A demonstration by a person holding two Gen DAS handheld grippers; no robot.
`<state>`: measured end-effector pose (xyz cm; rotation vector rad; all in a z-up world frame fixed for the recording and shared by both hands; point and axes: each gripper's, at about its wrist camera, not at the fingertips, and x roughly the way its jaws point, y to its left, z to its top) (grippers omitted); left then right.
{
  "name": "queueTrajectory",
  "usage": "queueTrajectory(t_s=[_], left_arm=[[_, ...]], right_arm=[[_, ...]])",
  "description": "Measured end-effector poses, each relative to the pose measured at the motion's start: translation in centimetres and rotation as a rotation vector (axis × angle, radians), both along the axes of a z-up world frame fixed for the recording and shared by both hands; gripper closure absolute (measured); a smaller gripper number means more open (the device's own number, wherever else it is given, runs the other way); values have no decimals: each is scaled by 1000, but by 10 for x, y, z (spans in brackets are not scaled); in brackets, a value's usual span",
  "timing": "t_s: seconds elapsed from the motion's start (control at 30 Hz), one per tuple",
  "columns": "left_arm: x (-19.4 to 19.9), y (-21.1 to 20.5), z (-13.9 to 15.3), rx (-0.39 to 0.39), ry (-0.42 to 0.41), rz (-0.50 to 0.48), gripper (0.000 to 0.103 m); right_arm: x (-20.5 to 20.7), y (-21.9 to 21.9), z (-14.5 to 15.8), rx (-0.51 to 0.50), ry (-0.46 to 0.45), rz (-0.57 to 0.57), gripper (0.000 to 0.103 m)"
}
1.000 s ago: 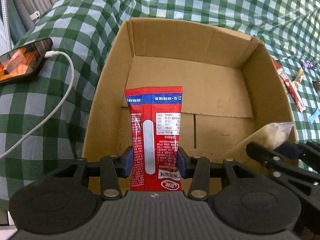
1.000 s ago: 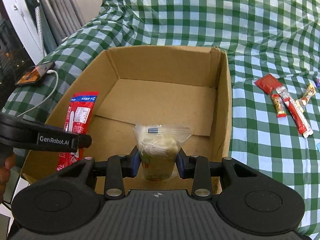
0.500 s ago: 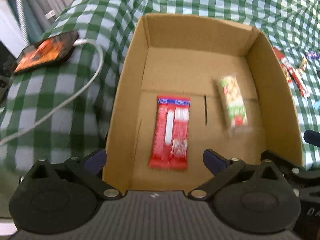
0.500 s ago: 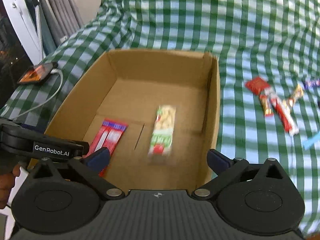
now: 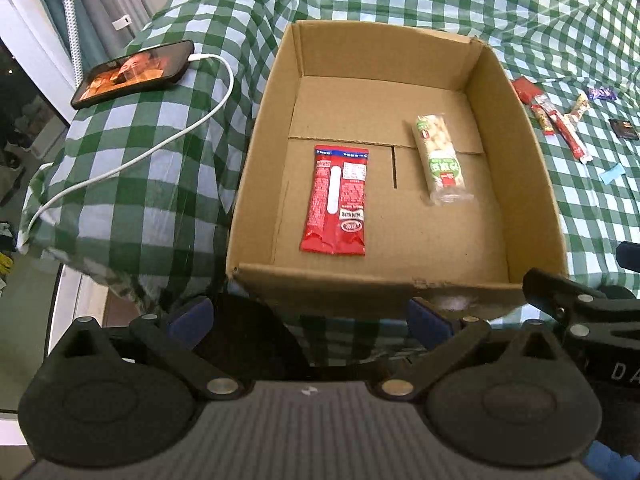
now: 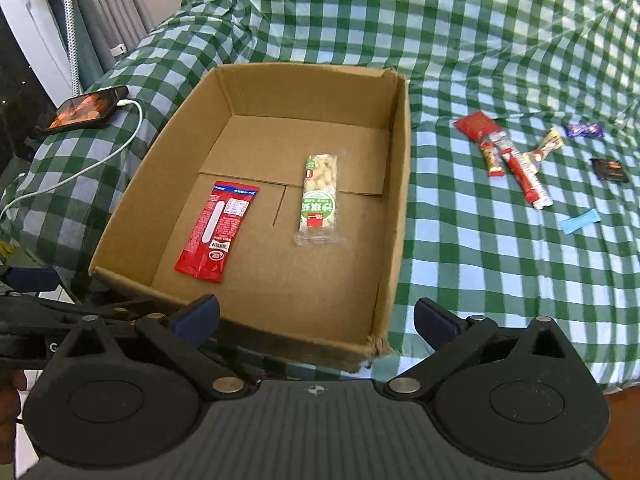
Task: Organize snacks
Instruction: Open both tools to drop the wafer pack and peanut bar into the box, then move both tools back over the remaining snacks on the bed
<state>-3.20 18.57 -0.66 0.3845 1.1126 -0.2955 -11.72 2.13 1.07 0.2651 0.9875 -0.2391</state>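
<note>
With both the left gripper [image 5: 308, 318] and the right gripper [image 6: 316, 316] spread wide and empty above the near edge of the cardboard box [image 6: 394, 208], where the red packet [image 6: 216, 232] and the green-labelled nut bar [image 6: 320, 200] lie flat and apart, we should next swing right toward the loose snacks [image 6: 516, 160]. We would approach each long wrapper across its narrow width. The box sits on a green checked cloth [image 6: 480, 40] over what seems a bed; a charging phone [image 5: 136, 72] lies left, near grey curtains.

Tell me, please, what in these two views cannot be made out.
- Small print on the red foil snack packet: too small, both views.
- Picture on the black phone's lit screen: too small and skewed.
- Dark square wrapper on the green checked cloth: label unreadable.
- Cardboard box near wall's outside: behind the hand-held gripper bodies.
</note>
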Motion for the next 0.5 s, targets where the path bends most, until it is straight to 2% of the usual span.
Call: queueTrajectory(t_s=[0.5], left_arm=[[-41, 14, 16, -2, -43, -15, 0]], right_arm=[[-43, 16, 19, -16, -35, 17, 1]])
